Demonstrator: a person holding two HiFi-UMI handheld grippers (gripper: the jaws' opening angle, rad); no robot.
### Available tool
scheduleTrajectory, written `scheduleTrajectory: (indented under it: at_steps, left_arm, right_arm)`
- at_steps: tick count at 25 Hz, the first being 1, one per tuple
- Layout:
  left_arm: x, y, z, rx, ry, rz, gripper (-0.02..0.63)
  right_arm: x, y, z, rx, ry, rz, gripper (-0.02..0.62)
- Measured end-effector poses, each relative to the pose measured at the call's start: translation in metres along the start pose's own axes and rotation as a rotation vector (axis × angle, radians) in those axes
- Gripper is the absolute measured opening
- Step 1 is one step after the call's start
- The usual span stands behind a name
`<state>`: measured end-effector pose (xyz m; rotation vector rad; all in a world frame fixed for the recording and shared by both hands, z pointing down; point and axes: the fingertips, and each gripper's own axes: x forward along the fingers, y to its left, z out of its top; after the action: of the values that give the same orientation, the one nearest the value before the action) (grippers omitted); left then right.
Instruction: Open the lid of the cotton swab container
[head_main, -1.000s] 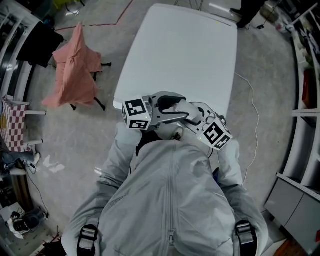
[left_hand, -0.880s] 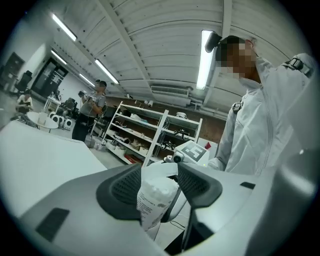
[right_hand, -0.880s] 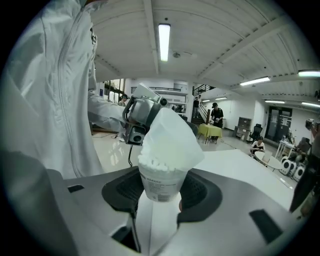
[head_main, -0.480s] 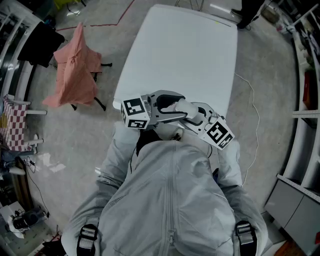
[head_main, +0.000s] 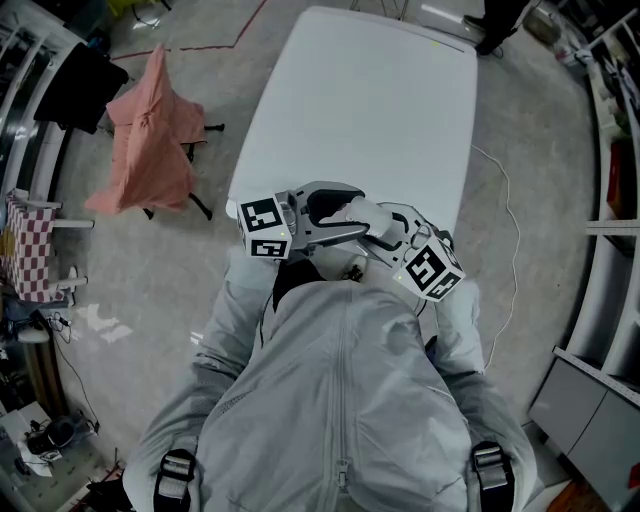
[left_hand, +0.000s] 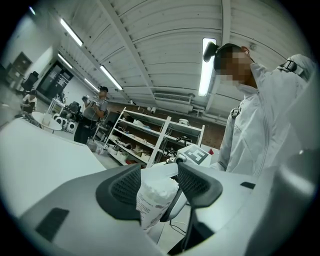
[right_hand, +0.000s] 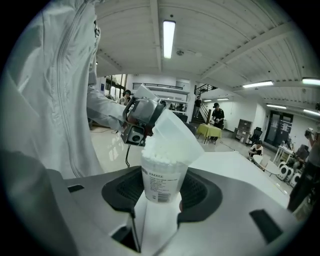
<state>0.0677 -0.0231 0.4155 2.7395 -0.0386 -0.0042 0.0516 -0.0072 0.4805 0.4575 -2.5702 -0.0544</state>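
Observation:
The cotton swab container (right_hand: 161, 180) is a clear labelled tub packed with white swabs. It stands upright between the pads of my right gripper (right_hand: 161, 192), which is shut on it. Its clear lid (right_hand: 176, 131) is tilted up off the rim toward the right. My left gripper (right_hand: 142, 115) reaches in from above and is shut on the lid. In the left gripper view the lid (left_hand: 161, 172) and tub top (left_hand: 152, 200) sit between the left gripper's (left_hand: 159, 186) pads. In the head view both grippers, left (head_main: 340, 222) and right (head_main: 388, 236), meet close to my chest, hiding the tub.
A long white table (head_main: 370, 110) stretches ahead of me. A chair draped with orange cloth (head_main: 148, 140) stands on the floor to the left. Shelving (head_main: 612, 200) lines the right side, and a cable (head_main: 505, 230) runs beside the table. People stand in the background.
The left gripper has drifted slightly to the left. Both grippers stay together at my chest with the same grips.

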Motion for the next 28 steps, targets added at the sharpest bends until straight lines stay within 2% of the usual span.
scheduleTrajectory:
  at_steps: [2,6,8,13,18,21,28]
  left_arm:
    - [0.0,-0.002,-0.001,0.034,0.013,0.002,0.242]
    - [0.0,-0.006,0.001,0.168,0.075,0.014,0.242]
    - [-0.002,-0.005,0.004,0.193,0.072,0.013,0.242]
    - [-0.007,0.001,0.01,0.151,0.013,0.006,0.242]
    - [-0.009,0.002,0.006,0.114,0.064,-0.005,0.241]
    - [-0.014,0.006,0.008,0.09,0.05,-0.006,0.241]
    - [-0.017,0.011,0.01,0.126,0.028,0.003,0.244]
  right_arm:
    - [0.001,0.003,-0.001,0.023,-0.01,0.017,0.222]
    - [0.003,0.002,0.004,0.059,-0.027,0.04,0.222]
    - [0.005,0.001,0.008,0.072,-0.036,0.054,0.222]
    - [0.01,-0.002,0.015,0.081,-0.054,0.075,0.222]
    - [0.01,0.0,0.011,0.059,-0.018,0.08,0.222]
    - [0.018,0.001,0.013,0.063,-0.012,0.086,0.222]
    - [0.026,0.002,0.015,0.073,-0.02,0.117,0.222]
